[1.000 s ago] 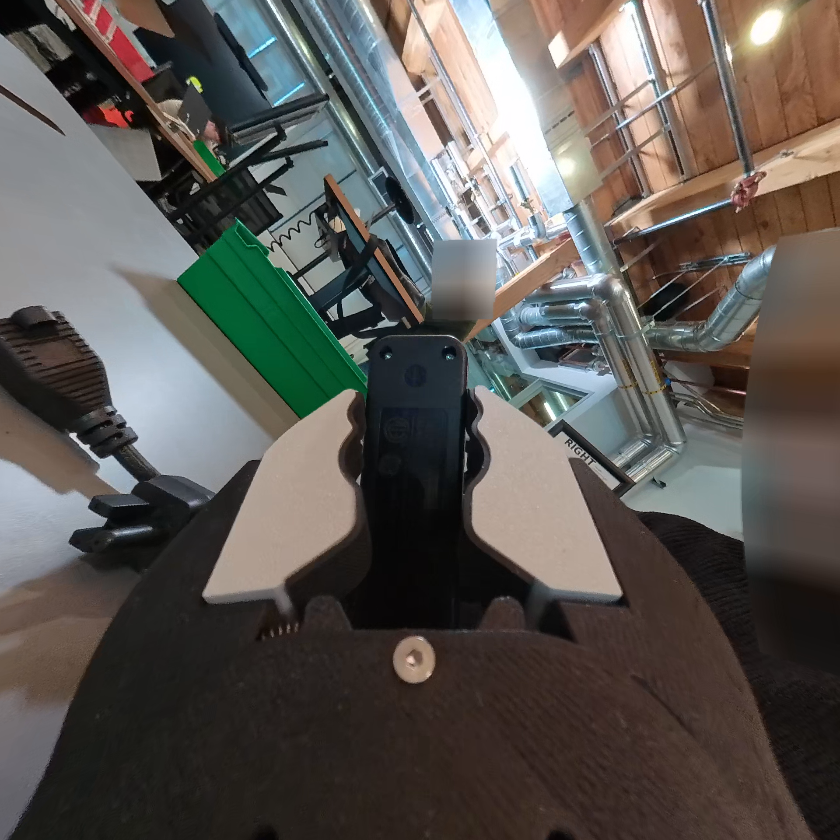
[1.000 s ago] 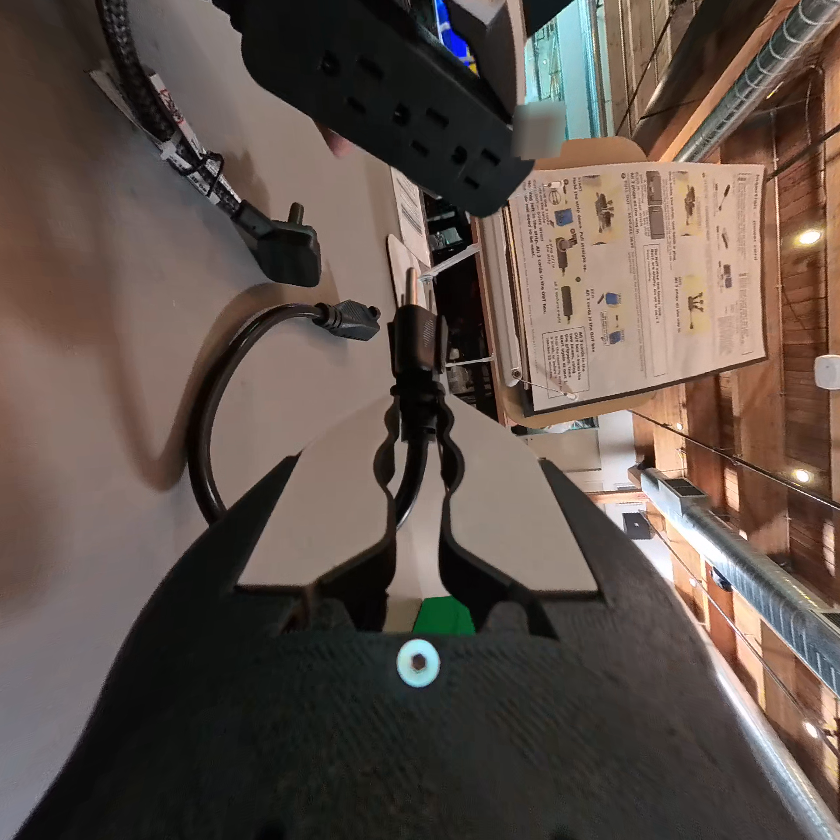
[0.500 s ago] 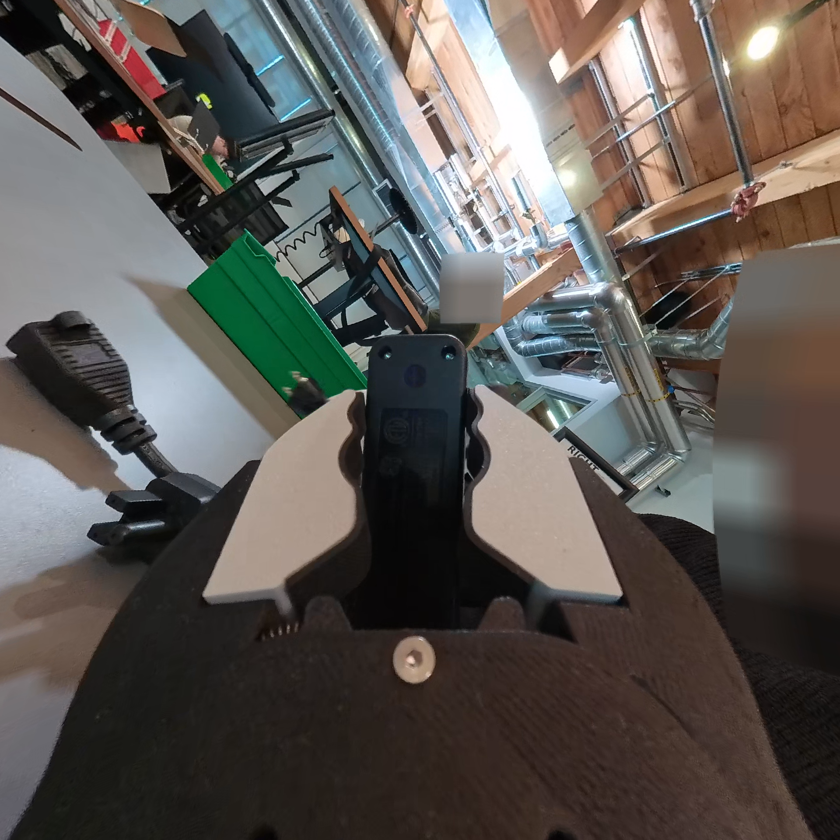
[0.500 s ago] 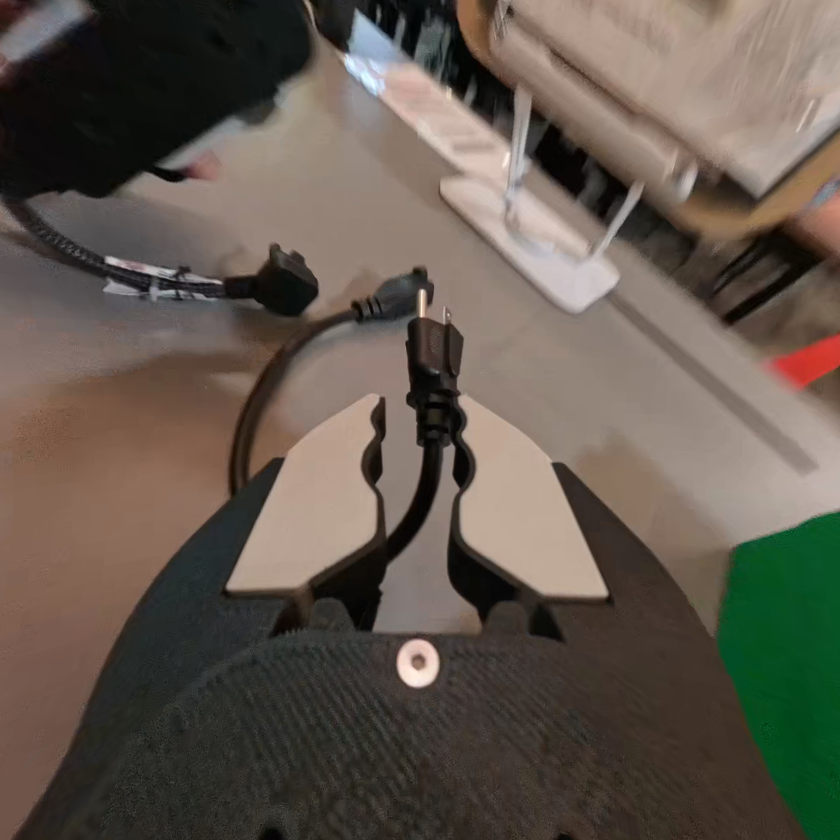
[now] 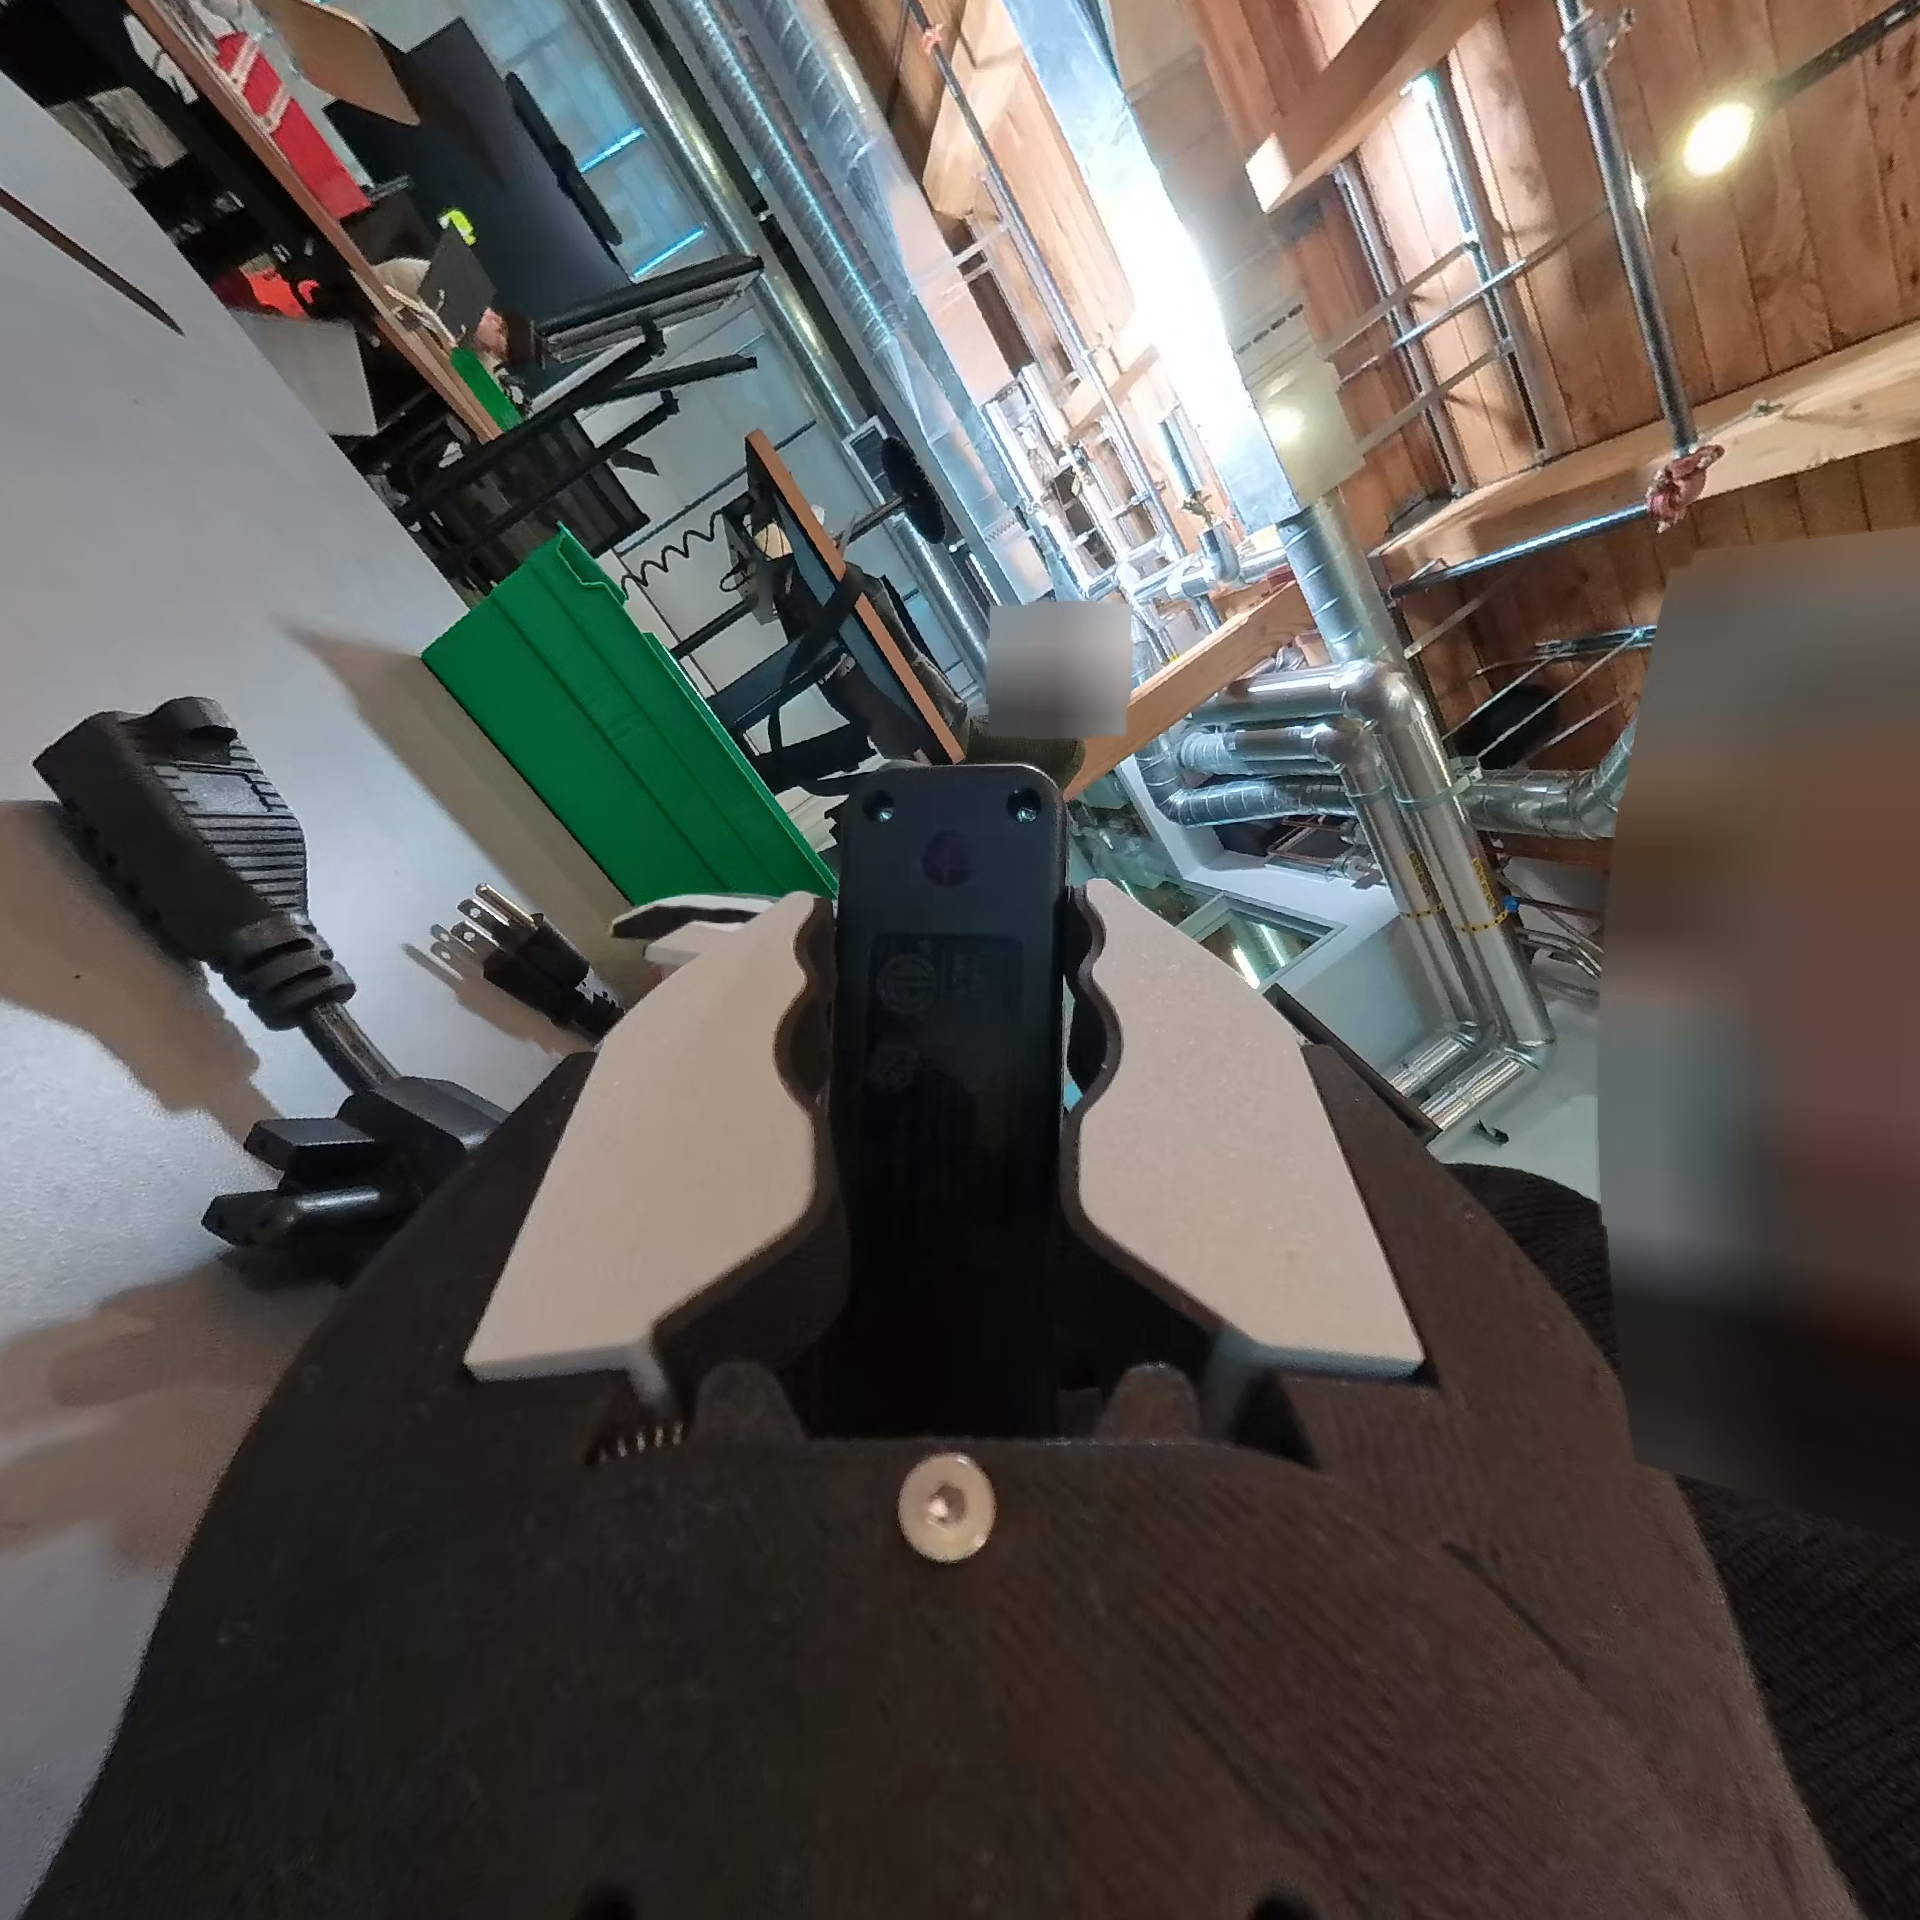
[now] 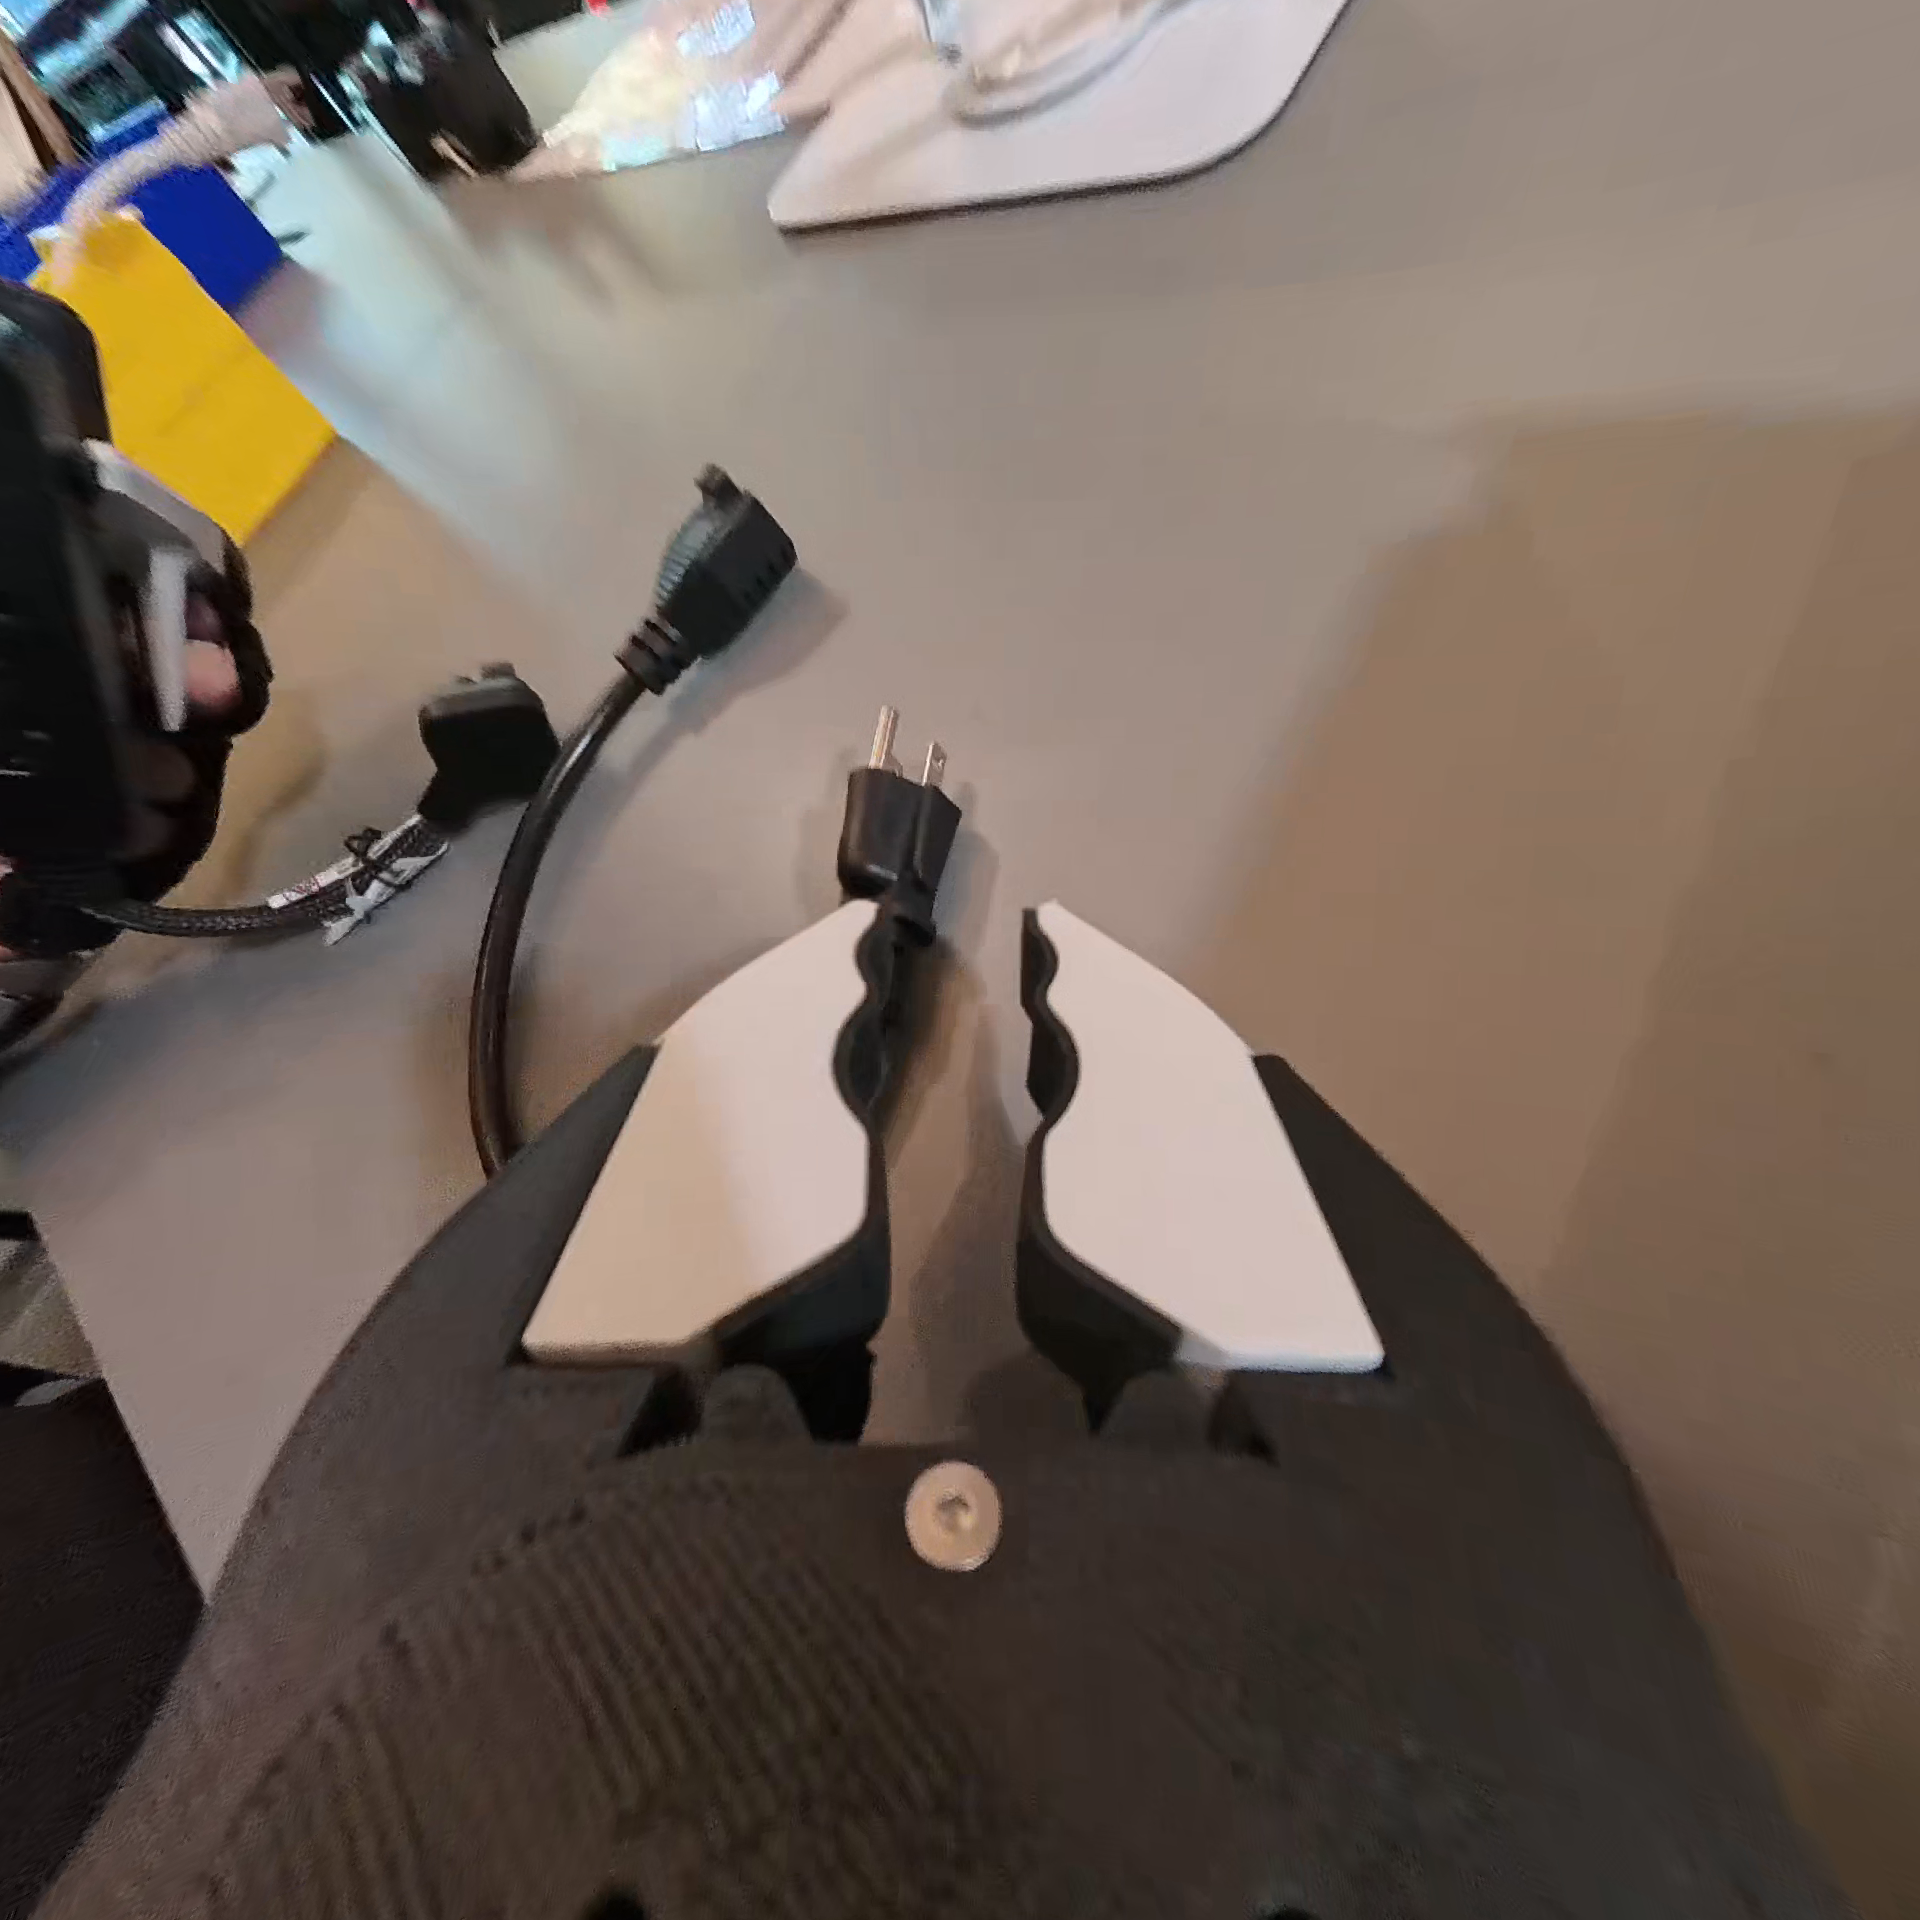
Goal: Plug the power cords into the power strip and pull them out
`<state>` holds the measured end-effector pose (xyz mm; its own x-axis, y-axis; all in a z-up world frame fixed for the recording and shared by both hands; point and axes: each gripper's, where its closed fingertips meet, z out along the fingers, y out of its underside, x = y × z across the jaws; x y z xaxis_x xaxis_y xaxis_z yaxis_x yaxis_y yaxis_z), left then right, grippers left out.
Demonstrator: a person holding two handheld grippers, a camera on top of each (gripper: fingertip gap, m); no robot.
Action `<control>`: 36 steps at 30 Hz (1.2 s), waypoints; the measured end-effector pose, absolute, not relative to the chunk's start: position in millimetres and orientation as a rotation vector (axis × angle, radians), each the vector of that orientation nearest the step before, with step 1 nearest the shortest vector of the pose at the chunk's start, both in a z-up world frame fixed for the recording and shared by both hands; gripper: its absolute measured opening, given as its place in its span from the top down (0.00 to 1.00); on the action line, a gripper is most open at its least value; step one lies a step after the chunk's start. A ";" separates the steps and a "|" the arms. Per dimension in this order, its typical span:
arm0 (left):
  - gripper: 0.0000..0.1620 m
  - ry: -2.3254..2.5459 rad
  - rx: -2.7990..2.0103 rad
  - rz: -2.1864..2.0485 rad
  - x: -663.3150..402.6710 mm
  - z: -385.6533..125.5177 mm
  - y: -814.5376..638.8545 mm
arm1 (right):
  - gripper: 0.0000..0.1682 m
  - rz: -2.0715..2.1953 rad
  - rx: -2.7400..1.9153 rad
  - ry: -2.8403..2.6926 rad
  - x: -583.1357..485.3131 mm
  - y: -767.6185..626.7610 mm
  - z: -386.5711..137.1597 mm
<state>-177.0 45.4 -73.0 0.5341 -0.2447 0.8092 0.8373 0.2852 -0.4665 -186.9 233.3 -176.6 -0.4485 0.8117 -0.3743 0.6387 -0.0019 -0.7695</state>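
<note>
My left gripper [image 5: 948, 925] is shut on the black power strip [image 5: 951, 1039], held up off the grey table with its back side facing the camera. My right gripper [image 6: 951, 925] is open just above the table. The black three-prong plug [image 6: 902, 821] of a short cord lies on the table in front of its left finger; it also shows in the left wrist view [image 5: 525, 956]. The cord's socket end [image 6: 717, 577] lies farther off, and shows large in the left wrist view [image 5: 208, 842]. The strip's own angled plug [image 6: 483, 743] on a braided cable lies to the left.
A green bin [image 5: 613, 748] stands at the table's far side. A white stand base [image 6: 1039, 135] lies at the back of the table. A yellow box [image 6: 177, 395] stands at the left. The left gripper and a gloved hand [image 6: 114, 727] show at the left edge.
My right gripper swung down to the table and opened, letting go of the three-prong plug, which now lies on the table. The left gripper kept hold of the power strip, nearly still.
</note>
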 end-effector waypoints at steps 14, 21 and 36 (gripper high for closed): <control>0.73 -0.665 -1.083 -0.819 -170.7 -74.6 52.4 | 0.83 1.293 -1.499 -2.265 -193.6 203.7 -194.5; 0.73 -0.655 -1.131 -0.806 -164.8 -76.7 59.7 | 0.88 1.429 -1.325 -2.269 -193.2 191.9 -175.9; 0.73 -0.698 -1.125 -0.849 -158.5 -79.6 73.3 | 0.88 1.380 -0.499 -2.051 -146.5 137.5 -105.6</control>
